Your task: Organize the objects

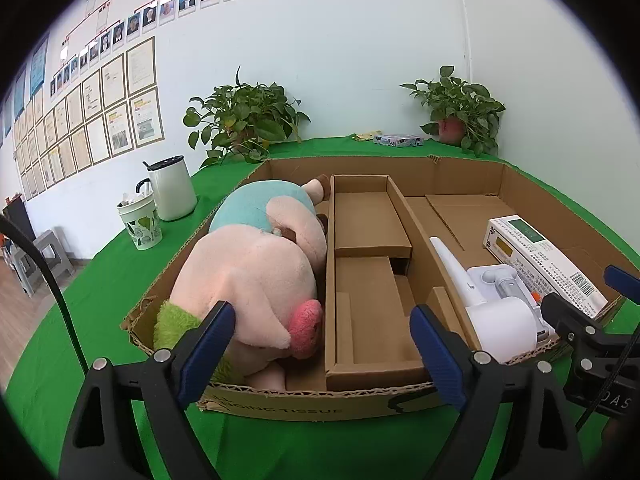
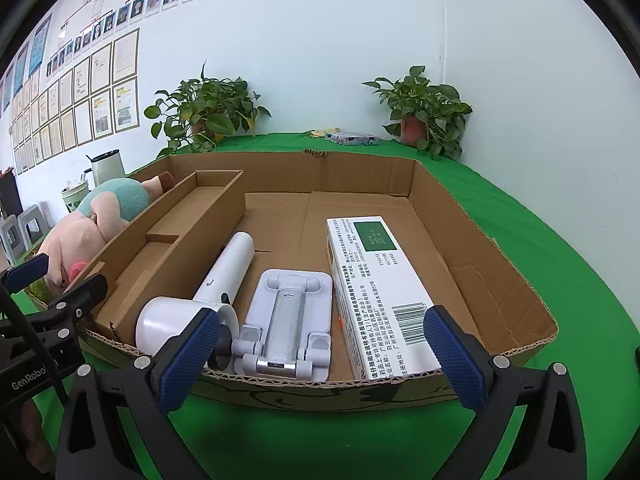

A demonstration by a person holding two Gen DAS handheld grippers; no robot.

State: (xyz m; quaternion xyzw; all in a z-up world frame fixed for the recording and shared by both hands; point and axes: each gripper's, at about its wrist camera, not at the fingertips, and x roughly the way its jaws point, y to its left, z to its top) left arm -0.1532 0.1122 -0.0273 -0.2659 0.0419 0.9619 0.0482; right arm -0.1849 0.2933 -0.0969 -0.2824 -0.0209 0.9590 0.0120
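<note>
Grippers: left gripper [image 1: 322, 350] and right gripper [image 2: 326, 354] both gape wide, nothing between the pads. At 12 o'clock, cardboard tray [image 2: 280, 162]: plush pig [image 1: 256, 276] in the 9 o'clock bay; fan [image 2: 208, 292], stand [image 2: 286, 320], medicine box [image 2: 378, 288] at 3. Middle divider empty; sorting looks nearly done.

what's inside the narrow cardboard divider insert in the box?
The brown cardboard divider insert shows only bare cardboard steps. A dark gap under its raised far step stays hidden.
</note>
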